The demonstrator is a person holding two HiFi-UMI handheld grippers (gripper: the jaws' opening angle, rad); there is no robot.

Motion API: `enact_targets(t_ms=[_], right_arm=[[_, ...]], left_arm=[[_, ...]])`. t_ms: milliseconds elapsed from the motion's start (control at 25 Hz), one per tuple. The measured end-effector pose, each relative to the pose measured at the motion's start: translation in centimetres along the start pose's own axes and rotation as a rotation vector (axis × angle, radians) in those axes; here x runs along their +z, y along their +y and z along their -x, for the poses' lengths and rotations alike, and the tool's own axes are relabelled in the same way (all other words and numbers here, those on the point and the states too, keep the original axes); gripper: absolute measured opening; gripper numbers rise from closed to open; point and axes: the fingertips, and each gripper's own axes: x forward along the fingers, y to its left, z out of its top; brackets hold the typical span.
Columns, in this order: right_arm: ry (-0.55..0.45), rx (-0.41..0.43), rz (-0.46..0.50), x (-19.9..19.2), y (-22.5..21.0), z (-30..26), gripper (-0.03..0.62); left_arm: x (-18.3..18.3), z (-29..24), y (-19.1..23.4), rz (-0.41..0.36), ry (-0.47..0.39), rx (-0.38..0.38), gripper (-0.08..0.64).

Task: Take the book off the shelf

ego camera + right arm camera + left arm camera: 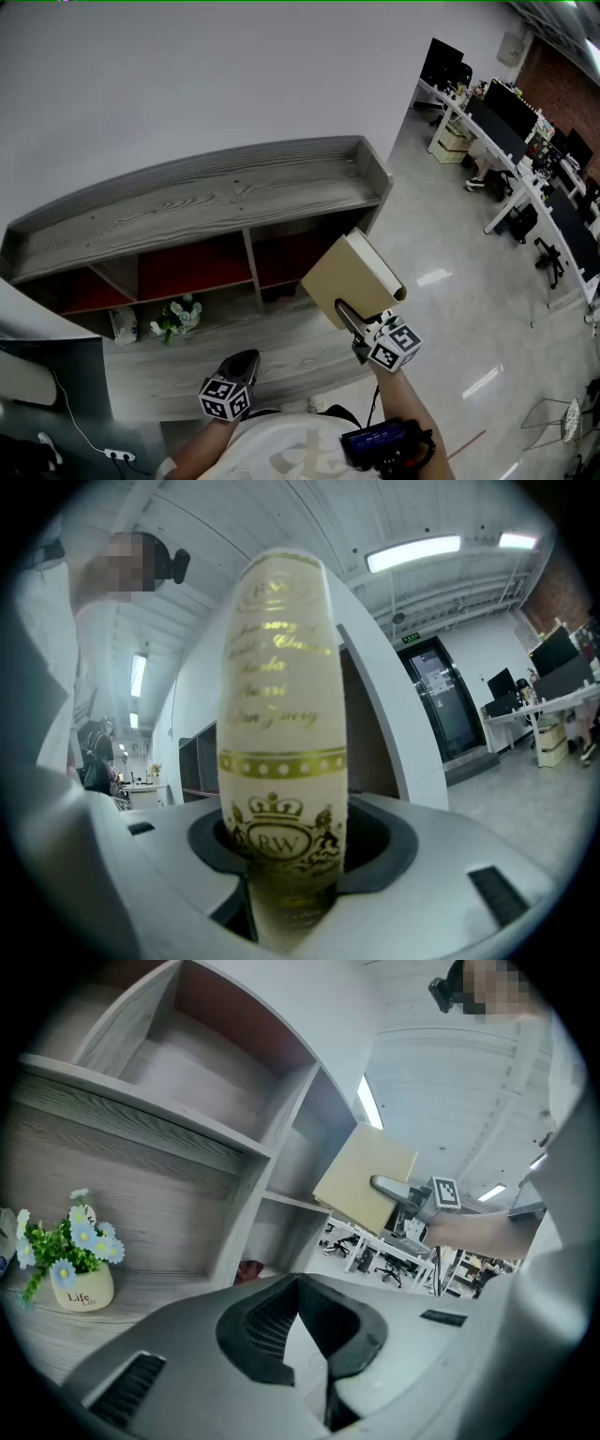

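Head view. Right gripper [349, 321] grips a cream hardback book [349, 274], tilted, in front of the grey wooden shelf unit [187, 202]. Left gripper [240, 367] is low, below a potted flower [175, 317] in 1 compartment.

Your book [281, 714] is cream, with shiny gold letters, a gold dotted band and a gold crown on its spine. The shelf [206, 202] is grey striped wood with red backs. The flowers [70, 1237] are blue and white with green leaves, in a white pot [82, 1290].
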Motion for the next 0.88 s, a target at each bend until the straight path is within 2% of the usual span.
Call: enact_targets(t_ms=[280,880], right_arm=[[0.021,0.041,-0.014,-2.5,-0.9,0.9,0.219],[0.120,0.076,-0.069,-8.1,-1.1,3.8,0.219]], left_arm=[[2.3,-2.1,0.3,-0.025,-0.045,0.000,0.002],[3.1,-3.1,-0.5,-0.016,-0.050,0.038,0.002]])
